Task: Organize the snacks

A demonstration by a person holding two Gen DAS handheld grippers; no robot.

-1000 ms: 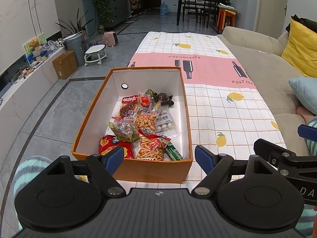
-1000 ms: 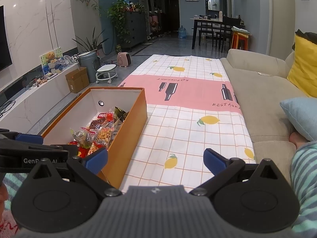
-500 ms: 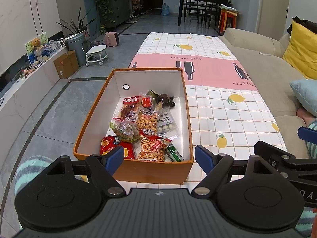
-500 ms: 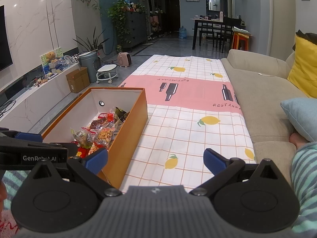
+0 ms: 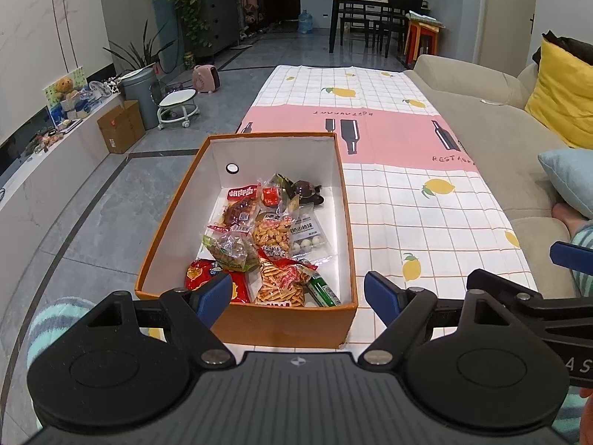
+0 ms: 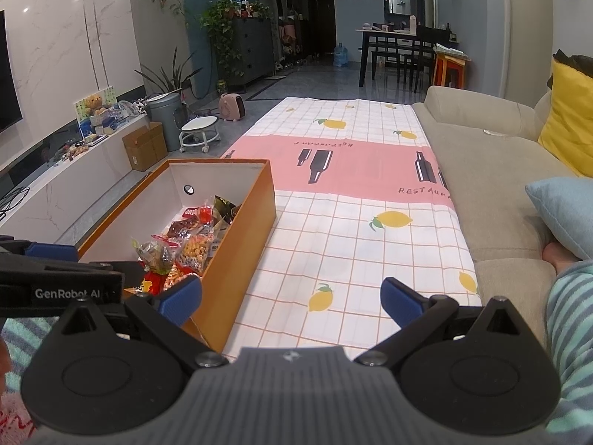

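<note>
The snacks (image 5: 267,248) are found heaped inside an orange box (image 5: 155,256) that stands on the left edge of a checked lemon-print cloth (image 5: 426,222). In the left wrist view the box is seen at 12 o'clock from the left gripper (image 5: 298,291), just beyond the fingertips, with its long axis running away from the fingers toward 12 o'clock; the packets are crowded into the near half and the far end is bare. In the right wrist view the same box (image 6: 237,259) is placed at about 10 o'clock from the right gripper (image 6: 292,300), which is pointed over open cloth (image 6: 352,252). The left gripper is therefore judged the nearer and better aligned for a reach down into the box. The fingers of both grippers are spread wide; nothing is held and nothing is touched by either. The nearest packets, a red bag (image 5: 207,278) and a striped crisp pack (image 5: 281,282), are lying just behind the near wall, so a descent over that wall is judged necessary. A sofa (image 5: 493,137) is noted at 2 o'clock.
</note>
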